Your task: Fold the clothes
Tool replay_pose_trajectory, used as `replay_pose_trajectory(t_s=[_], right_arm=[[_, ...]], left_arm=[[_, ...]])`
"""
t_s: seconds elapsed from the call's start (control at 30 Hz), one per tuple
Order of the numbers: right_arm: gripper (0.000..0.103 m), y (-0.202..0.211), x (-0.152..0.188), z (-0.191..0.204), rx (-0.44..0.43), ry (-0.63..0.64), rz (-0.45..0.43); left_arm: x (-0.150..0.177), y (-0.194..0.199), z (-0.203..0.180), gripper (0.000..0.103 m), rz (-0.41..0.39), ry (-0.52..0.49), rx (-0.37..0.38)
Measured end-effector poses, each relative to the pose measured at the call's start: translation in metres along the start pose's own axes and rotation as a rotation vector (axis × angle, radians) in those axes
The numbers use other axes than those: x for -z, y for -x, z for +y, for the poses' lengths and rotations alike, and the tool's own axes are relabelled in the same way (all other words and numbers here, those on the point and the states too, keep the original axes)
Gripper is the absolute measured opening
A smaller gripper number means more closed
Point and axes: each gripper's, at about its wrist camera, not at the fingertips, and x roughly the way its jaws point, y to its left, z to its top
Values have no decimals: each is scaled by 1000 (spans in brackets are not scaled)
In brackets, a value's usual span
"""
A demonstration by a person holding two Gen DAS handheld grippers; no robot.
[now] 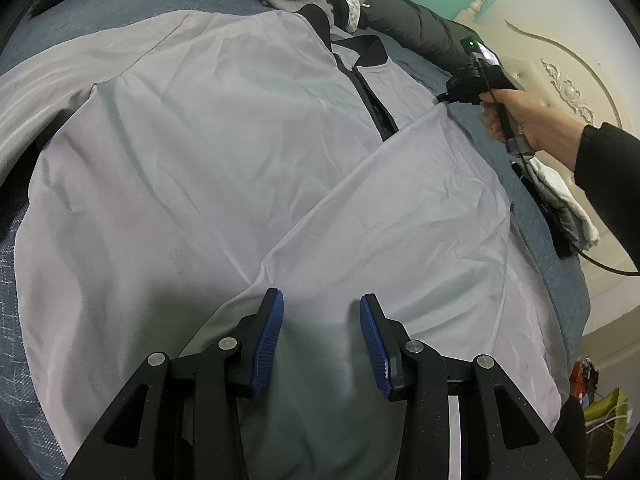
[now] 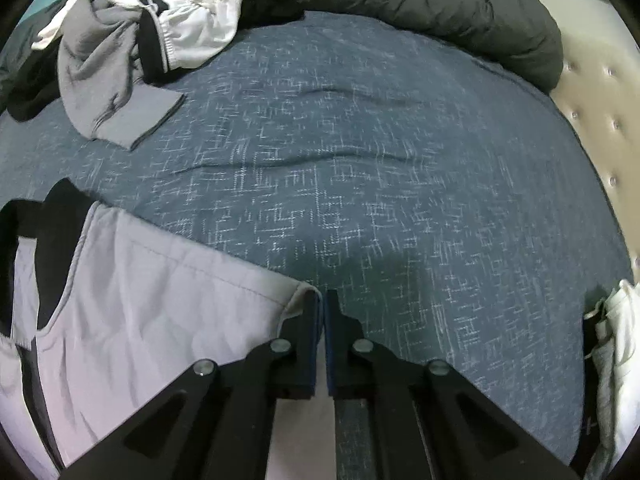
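Bed (image 2: 400,160): covered by blue bedspread with pale crosshatch pattern; cream tufted headboard (image 2: 600,120) along far right edge.
Jacket (image 1: 200,160): light grey, black collar and black zip placket; spread flat across bedspread, filling most of left wrist view; one front panel folded diagonally over body, corner reaching up beside placket.
Dark puffer coat (image 2: 440,4): bunched along far edge of bed, well apart from jacket.
Clothes pile (image 2: 132,40): grey, white and black garments heaped at far left corner of bed, apart from jacket.
White garment (image 2: 620,360): at right edge of bed, partly cut off.
Right hand (image 1: 532,120): bare, dark sleeve behind, wrapped around gripper handle at folded panel's top corner.
Right gripper (image 2: 323,300): clenched, blue pads together; pinching hemmed corner of jacket at fingertips, pointing steeply down at bedspread.
Left gripper (image 1: 322,320): released, blue pads apart, hovering above lower part of jacket; nothing pressed between pads.
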Motion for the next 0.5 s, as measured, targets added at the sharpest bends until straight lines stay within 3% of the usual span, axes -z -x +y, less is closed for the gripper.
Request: replay_pose_trajectory(t_s=[0.1, 0.27, 0.5], right_arm=[[2, 0, -1, -11, -42, -63, -26], [2, 31, -6, -45, -132, -163, -148], [2, 36, 25, -43, -280, -99, -115]], left_arm=[[1, 0, -1, 43, 0, -2, -1], [1, 1, -1, 43, 1, 0, -3], [2, 0, -1, 43, -1, 3, -2]])
